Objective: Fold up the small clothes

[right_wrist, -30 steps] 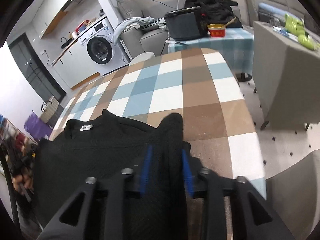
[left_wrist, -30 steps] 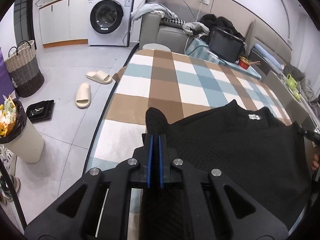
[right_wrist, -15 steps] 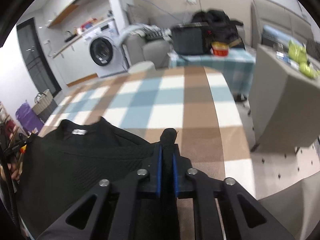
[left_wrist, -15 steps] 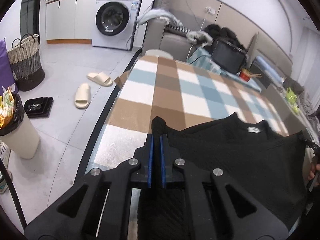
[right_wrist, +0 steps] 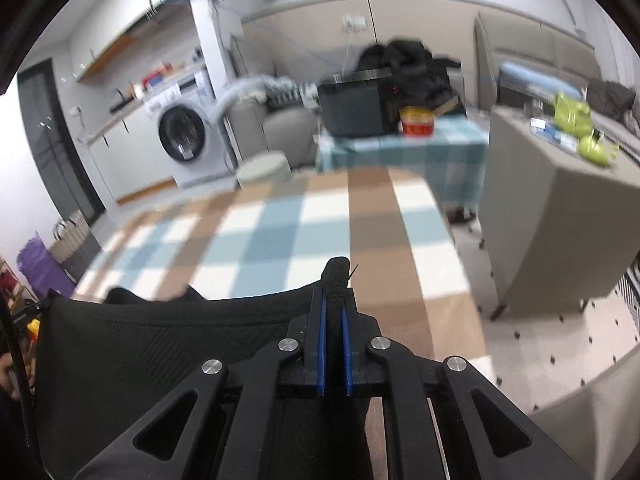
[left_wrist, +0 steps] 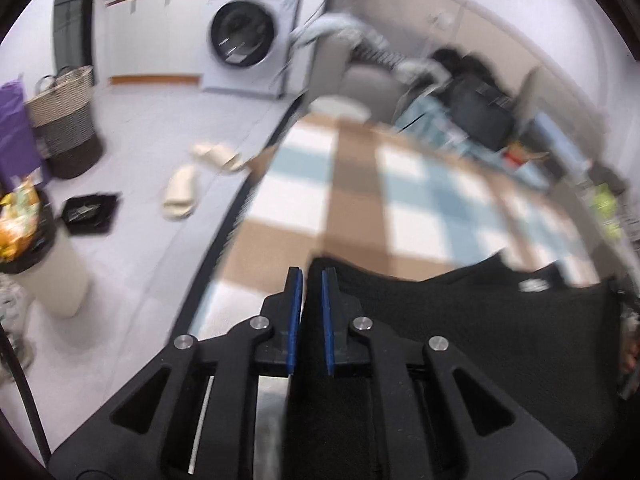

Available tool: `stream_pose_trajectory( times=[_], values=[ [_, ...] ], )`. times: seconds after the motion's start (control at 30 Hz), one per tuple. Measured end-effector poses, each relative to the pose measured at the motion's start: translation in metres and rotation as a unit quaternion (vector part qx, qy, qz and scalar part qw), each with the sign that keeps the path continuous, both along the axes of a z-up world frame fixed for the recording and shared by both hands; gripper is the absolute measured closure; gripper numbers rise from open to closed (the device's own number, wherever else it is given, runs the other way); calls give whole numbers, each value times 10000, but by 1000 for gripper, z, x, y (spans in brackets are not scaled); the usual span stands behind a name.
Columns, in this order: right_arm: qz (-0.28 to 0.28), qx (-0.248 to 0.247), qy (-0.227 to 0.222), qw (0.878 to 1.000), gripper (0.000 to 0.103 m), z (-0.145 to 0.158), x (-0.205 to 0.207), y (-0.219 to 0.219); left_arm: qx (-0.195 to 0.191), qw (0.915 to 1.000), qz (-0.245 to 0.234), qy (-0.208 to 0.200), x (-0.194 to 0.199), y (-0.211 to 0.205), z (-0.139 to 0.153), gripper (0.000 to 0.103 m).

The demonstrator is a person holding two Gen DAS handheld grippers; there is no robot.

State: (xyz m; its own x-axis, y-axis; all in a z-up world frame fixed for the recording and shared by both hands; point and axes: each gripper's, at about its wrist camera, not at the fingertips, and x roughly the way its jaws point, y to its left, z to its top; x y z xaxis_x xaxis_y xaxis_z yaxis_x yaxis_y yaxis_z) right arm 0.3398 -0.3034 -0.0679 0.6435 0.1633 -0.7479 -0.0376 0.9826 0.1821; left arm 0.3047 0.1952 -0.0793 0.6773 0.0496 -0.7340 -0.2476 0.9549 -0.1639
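Item: black knit top [left_wrist: 460,320], one piece, stretched between two pairs of tongs above the checked counter [left_wrist: 352,184].

Left tongs [left_wrist: 311,280]: blue pads a little apart, having just been easing open; black cloth ran between them. The blur left it unclear whether the pads were pressing on the cloth or only flanking it.

Right tongs [right_wrist: 333,300]: pressed together, pinching a corner of the top [right_wrist: 160,344], a small nub of cloth poking out beyond the tips.

Position of the garment: upper edge taut from one pair of tongs to the other, collar with its white label [left_wrist: 532,285] dipping at the middle, body hanging toward the person. The near part of the counter lay under it; the far part lay bare.

Progress, as judged: early. The top was gripped near both shoulders and spread flat in the air, a start to a fold. No crease showed; sleeves and hem could not be seen. Remaining: lay it down, turn in the sides, fold it over.

Surroundings: washing machine [left_wrist: 244,40], basket [left_wrist: 64,116], slippers [left_wrist: 180,196] on the floor.
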Motion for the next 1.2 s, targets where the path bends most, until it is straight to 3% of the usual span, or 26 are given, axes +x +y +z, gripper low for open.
stream_pose_trajectory(
  times=[0.07, 0.1, 0.13, 0.17, 0.3, 0.43, 0.63, 0.77, 0.87, 1.2],
  values=[
    [-85, -118, 244, 9996, 83, -11, 2, -1, -26, 9999, 17, 154, -2, 3, -5, 76],
    [-124, -133, 264, 9995, 81, -13, -1, -1, -77, 9998, 59, 157, -7, 5, -5, 60],
    [-133, -96, 266, 9995, 69, -12, -5, -2, -99, 9998, 128, 135, -12, 7, -5, 50],
    [-142, -45, 246, 9996, 54, -11, -10, -2, -115, 9997, 171, 114, -17, 7, -3, 47],
    [140, -34, 160, 9998, 52, 4, -35, 10, -116, 9999, 33, 100, -41, -3, 4, 45],
    [617, 118, 256, 9977, 44, 13, -65, 34, -17, 9995, -304, -20, -80, -35, 18, 29],
    [1572, -273, 518, 9858, 43, -1, -115, 93, 344, 9934, -1056, -273, -135, -100, 27, 21],
    [1737, -104, 789, 9816, 42, -14, -143, 109, 201, 9908, -1339, -40, -161, -128, 14, 21],
    [1855, -243, 820, 9789, 42, -21, -161, 118, 228, 9889, -1447, 265, -179, -142, -4, 21],
    [1425, -588, 587, 9863, 37, -22, -219, 71, 478, 9875, -1489, 177, -248, -129, -17, 21]
  ],
)
